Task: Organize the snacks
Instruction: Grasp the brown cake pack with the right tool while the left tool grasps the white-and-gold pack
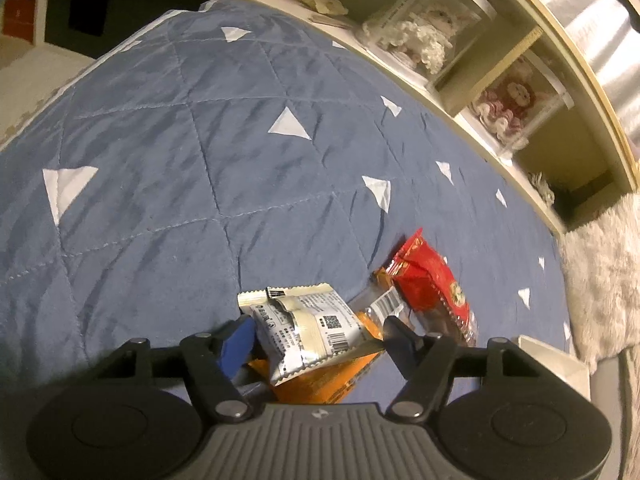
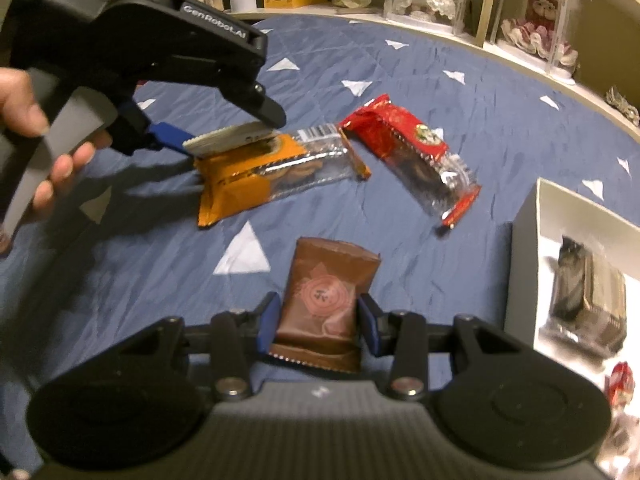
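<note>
The sorting looks partly done. A white box (image 2: 524, 216) stands to the right of the right tongs (image 2: 318, 326), and at least one dark wrapped snack (image 2: 588, 300) already lies inside it, with something red (image 2: 620, 384) at the picture's lower right edge that is too blurred to name. Four packets are still outside the box, two of them in hand.

The right tongs have their blue pads closed against both sides of a brown packet (image 2: 326, 308), which sticks forward between them, its crimped lower edge nearest the camera. It bears a pinkish round emblem and looks soft and slightly crumpled.

The left tongs (image 1: 320, 332) are closed partway on a silver-white packet (image 1: 308, 328), gripped across its width and printed with barcodes and a QR code. From the right wrist view it hangs just above the orange packet (image 2: 240, 176); whether it touches it cannot be told.

The orange packet lies flat on the blue quilt (image 1: 200, 140) directly under the left tongs, its clear end showing dark biscuits. The red packet (image 2: 404, 140) lies just beyond it, forward and right of the left tongs, also with a clear end; the two seem to meet at a corner.

Judging by this, both held packets and then the orange and red ones remain to go into the box.
</note>
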A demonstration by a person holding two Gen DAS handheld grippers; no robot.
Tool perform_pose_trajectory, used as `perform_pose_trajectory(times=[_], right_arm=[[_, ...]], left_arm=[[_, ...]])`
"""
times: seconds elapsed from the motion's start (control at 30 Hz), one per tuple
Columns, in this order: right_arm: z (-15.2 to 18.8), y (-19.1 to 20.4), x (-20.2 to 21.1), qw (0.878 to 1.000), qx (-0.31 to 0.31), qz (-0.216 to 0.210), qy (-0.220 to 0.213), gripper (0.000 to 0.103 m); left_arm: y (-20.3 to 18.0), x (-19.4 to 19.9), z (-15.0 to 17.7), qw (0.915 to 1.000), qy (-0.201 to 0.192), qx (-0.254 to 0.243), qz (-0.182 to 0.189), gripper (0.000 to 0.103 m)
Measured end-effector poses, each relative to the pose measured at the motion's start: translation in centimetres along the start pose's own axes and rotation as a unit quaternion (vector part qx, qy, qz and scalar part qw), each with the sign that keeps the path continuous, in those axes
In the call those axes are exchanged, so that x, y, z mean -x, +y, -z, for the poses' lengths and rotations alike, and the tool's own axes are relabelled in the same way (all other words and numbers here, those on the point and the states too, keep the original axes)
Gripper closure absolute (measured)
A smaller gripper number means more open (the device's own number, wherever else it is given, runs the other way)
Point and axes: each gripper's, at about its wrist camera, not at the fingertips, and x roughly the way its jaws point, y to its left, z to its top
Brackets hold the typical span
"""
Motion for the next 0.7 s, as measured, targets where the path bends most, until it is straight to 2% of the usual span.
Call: perform_pose_trajectory(times=[0.17,0.33,0.47,0.6,0.63,0.7], right_arm=[[1.3,0.4,1.3,1.000,0.003,-0.007,0.012,0.055],[2.0,1.0,2.2,1.000,0.006,-0.014,0.017,0.055],[2.4,1.6,2.7,0.999,0.008,-0.029,0.023,0.055],[3.0,2.0,3.6,0.998,-0.003,-0.045,0.032,0.055],[3.2,2.1,3.8,0.998,-0.006,-0.048,0.035,0.055],[3.4,2.2,4.0,0.998,-0.012,-0.055,0.040,0.055]], left_arm=[[0.7,1.1,0.0,0.9993,0.018,-0.032,-0.012,0.032],[1.3,2.7,0.3,0.9950,0.040,-0.087,-0.029,0.032],[2.1,3.6,0.9,0.9884,0.053,-0.130,-0.056,0.032],[3.2,4.1,1.7,0.9763,0.067,-0.177,-0.105,0.032],[3.5,4.3,1.8,0.9749,0.066,-0.178,-0.116,0.032],[4.6,4.9,1.7,0.9776,0.063,-0.161,-0.120,0.031]])
